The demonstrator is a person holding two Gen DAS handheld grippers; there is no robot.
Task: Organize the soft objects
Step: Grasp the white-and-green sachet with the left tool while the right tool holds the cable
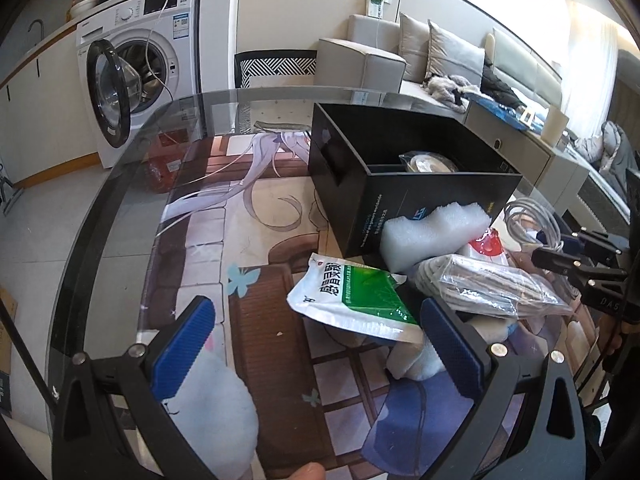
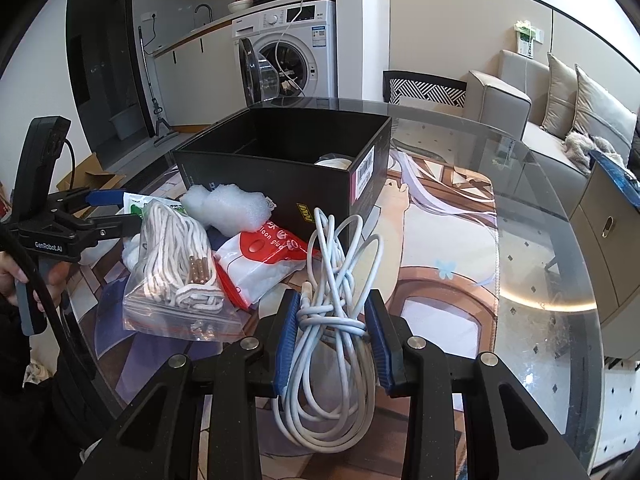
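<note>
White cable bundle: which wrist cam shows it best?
Right wrist. The white cable bundle fills the centre foreground, sitting between the right gripper fingers, knot visible. Left wrist catches it only small at the right edge, beside the black box.

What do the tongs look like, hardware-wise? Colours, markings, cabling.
Both tongs are black plastic with silver screws at the pivots and blue ribbed pads. Seen from the right wrist view, the left tongs carry white "GenRobot.AI" lettering, a pistol-style handle and a thick black cable. The right tongs have the same blue pads.
</note>
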